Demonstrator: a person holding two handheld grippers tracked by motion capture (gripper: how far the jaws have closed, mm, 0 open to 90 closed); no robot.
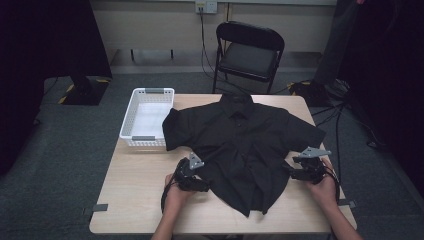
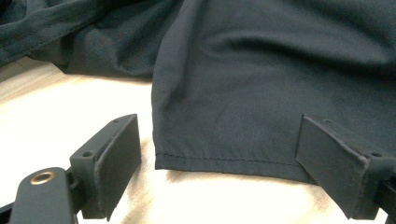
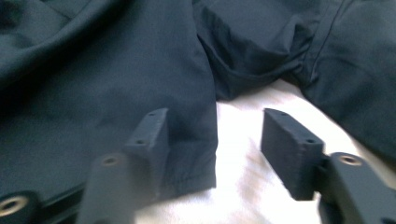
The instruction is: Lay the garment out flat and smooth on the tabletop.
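A black short-sleeved shirt (image 1: 245,135) lies spread on the wooden table (image 1: 135,195), collar toward the far side, its lower part rumpled near the front. My left gripper (image 1: 204,186) rests at the shirt's lower left edge. In the left gripper view the left gripper (image 2: 219,140) stands wide open, with the stitched hem (image 2: 224,161) lying flat between the jaws and touching neither pad. My right gripper (image 1: 289,170) sits at the shirt's right side. In the right gripper view the right gripper (image 3: 215,126) has its jaws apart around a shirt edge (image 3: 205,154), and one jaw lies over the cloth.
A white plastic basket (image 1: 154,91) stands on the table's far left corner, touching the shirt's sleeve. A black folding chair (image 1: 250,50) stands behind the table. Cables run on the floor at the right. Bare tabletop shows at the front left.
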